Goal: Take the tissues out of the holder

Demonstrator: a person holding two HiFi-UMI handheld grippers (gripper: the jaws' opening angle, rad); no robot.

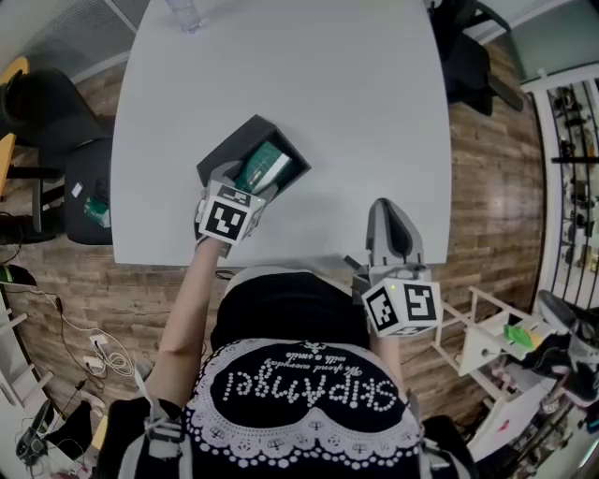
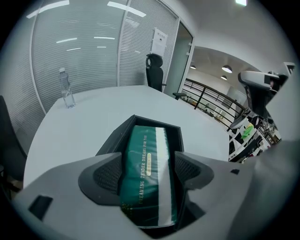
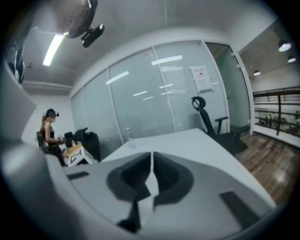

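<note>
A black open-topped holder [image 1: 222, 152] lies on the white table [image 1: 318, 84] near its front left. A dark green tissue pack [image 1: 266, 168] with a white stripe lies inside it. My left gripper [image 1: 245, 181] reaches over the holder's near end. In the left gripper view the holder [image 2: 111, 139] holds the pack [image 2: 146, 154], and the left gripper [image 2: 149, 162] stands open with a jaw on each long side of the pack. A dark gap shows at the right pad. My right gripper [image 1: 387, 217] hovers over the table's front edge, right of the holder. It [image 3: 152, 176] is shut on nothing.
A clear water bottle [image 1: 184, 14] stands at the table's far edge. Black office chairs [image 1: 51, 122] sit left of the table and another chair [image 1: 468, 56] at the far right. A white rack [image 1: 496, 346] stands right of me. A person [image 3: 49, 131] stands far off by a glass wall.
</note>
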